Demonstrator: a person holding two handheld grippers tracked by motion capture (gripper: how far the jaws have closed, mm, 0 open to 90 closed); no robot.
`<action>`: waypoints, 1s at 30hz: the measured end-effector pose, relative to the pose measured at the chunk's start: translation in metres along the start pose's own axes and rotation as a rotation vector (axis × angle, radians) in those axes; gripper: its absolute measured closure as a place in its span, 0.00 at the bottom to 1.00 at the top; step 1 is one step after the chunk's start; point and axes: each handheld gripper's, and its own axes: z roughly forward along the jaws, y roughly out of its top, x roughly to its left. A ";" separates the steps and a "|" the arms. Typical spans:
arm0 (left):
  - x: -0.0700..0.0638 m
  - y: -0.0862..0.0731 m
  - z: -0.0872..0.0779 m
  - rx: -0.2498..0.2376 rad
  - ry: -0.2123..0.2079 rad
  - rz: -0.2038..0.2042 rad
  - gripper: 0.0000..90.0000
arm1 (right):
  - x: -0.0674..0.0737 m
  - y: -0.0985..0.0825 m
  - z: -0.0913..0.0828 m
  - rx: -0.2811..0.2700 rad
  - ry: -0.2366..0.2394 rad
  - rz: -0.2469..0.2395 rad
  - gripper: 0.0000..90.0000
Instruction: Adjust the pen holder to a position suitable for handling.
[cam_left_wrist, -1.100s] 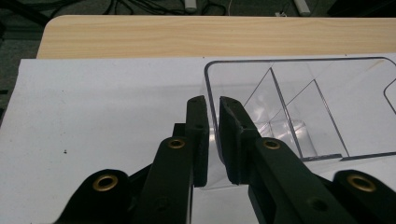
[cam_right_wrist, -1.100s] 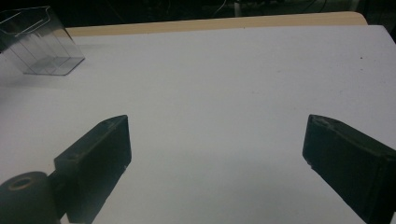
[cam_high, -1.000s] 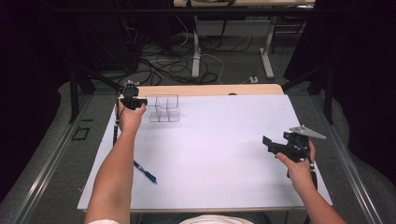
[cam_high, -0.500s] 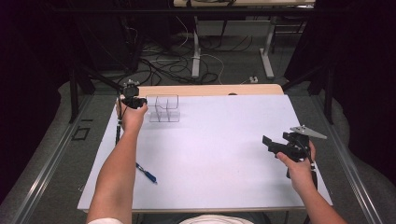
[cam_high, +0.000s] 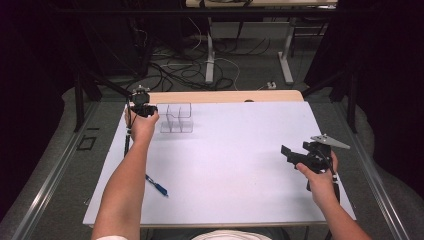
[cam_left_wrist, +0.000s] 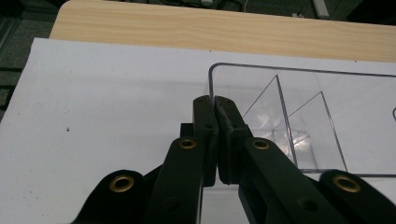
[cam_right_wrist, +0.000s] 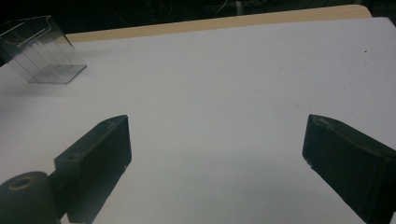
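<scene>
Clear divided box (cam_left_wrist: 299, 116), one, pinched by left claw (cam_left_wrist: 215, 103); right claw (cam_right_wrist: 215, 154) spread.

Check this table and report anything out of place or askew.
A blue pen lies loose and slanted on the white table cover, far from the clear divided organizer, whose wall the left gripper clamps. Nothing spilled or damaged.

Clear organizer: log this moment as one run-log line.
left gripper: shut on clear organizer wall | right gripper: open, holding nothing | blue pen: on table, untouched
</scene>
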 end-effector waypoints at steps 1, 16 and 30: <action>0.000 -0.001 -0.001 0.002 0.001 0.005 0.99 | 0.000 0.000 0.000 0.000 0.000 0.000 0.08; -0.003 -0.014 -0.017 0.008 0.000 -0.012 0.99 | 0.001 0.000 0.001 -0.004 0.009 -0.012 0.08; -0.001 -0.033 -0.033 0.007 0.005 -0.036 0.99 | 0.005 -0.001 0.002 0.013 0.023 -0.004 0.08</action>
